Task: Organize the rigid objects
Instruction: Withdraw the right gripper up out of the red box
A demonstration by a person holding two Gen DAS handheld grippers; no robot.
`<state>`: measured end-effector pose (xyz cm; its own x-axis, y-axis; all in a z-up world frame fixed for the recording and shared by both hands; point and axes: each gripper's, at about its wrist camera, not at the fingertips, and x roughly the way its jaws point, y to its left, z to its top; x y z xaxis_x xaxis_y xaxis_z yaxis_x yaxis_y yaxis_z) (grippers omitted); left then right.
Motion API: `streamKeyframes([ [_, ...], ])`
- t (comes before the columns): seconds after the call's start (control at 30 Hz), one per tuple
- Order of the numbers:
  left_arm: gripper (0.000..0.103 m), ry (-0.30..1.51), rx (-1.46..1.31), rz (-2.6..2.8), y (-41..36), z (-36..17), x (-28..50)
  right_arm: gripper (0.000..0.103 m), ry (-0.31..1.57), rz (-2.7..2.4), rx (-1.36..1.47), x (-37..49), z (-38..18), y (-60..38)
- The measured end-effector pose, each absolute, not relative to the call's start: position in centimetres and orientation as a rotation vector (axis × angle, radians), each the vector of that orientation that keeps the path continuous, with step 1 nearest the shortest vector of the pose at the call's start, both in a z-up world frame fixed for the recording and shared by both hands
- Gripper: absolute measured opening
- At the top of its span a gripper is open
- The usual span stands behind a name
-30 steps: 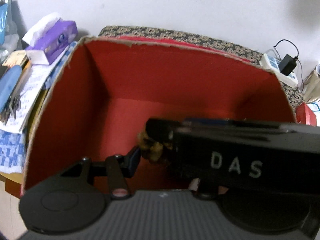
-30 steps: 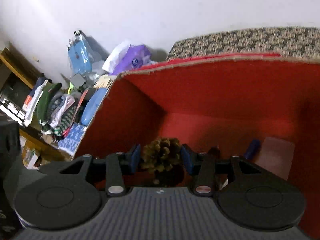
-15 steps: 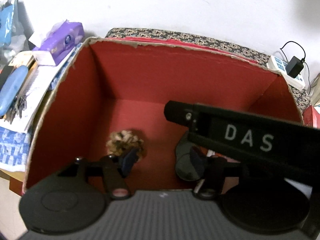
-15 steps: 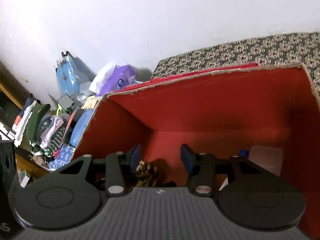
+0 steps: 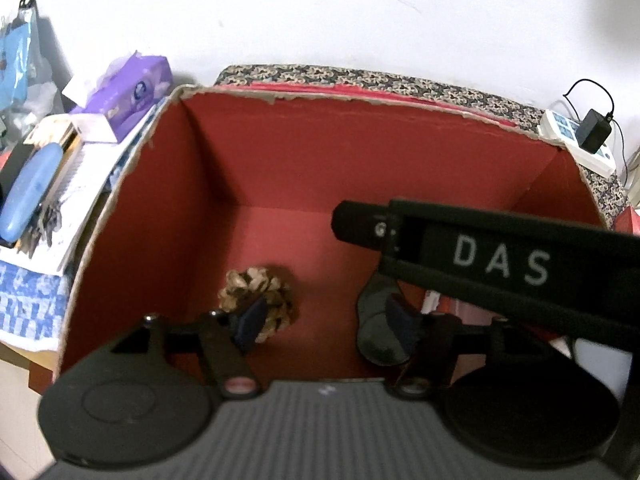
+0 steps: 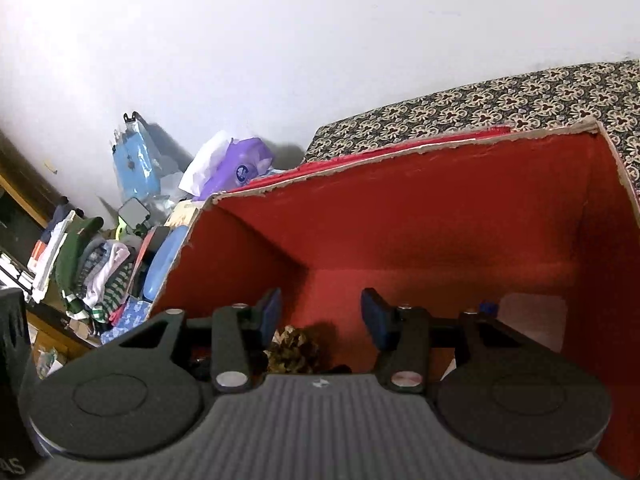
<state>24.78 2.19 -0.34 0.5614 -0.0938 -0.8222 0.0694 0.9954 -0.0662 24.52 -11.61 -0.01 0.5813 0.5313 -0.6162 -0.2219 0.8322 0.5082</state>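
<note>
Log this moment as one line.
left gripper: opening, empty | right gripper: open, empty | pine cone: on red box floor

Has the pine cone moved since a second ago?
Yes. The pine cone left the right gripper and now lies on the red box floor, nearer its left wall.

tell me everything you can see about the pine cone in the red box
The pine cone is a small, roundish brown cone with pale tan, woody-looking open scales. It lies on the floor of the red cardboard box, near the box's front-left area, apart from the walls. Nothing grips it: the left tool hangs above with jaws opening, one pad overlapping it in view. The right wrist view shows it too, below the right tool.
</note>
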Motion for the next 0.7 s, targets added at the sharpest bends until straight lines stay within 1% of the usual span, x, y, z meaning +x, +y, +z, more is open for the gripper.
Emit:
streamKeyframes([
  [0.13, 0.075, 0.966, -0.029, -0.099, 2.3, -0.3, 24.8, 0.031, 0.849, 0.455, 0.422, 24.6, -0.1, -11.8],
  [0.43, 0.078, 0.958, -0.028, -0.091, 2.3, -0.2, 24.6, 0.032, 0.852, 0.477, 0.432, 24.5, -0.2, -11.8],
  [0.5, 0.08, 0.956, -0.024, -0.081, 2.2, -0.1, 24.5, 0.032, 0.851, 0.48, 0.431, 24.5, -0.2, -11.8],
  [0.57, 0.087, 0.947, -0.012, -0.059, 2.3, 0.0, 24.3, 0.032, 0.85, 0.483, 0.432, 24.4, -0.1, -11.8],
  [0.63, 0.089, 0.941, -0.013, -0.044, 2.5, 0.1, 24.0, 0.032, 0.842, 0.483, 0.431, 24.4, -0.1, -11.9],
  [0.7, 0.09, 0.94, -0.021, -0.046, 2.9, 0.3, 23.6, 0.031, 0.834, 0.483, 0.422, 24.3, 0.0, -11.8],
])
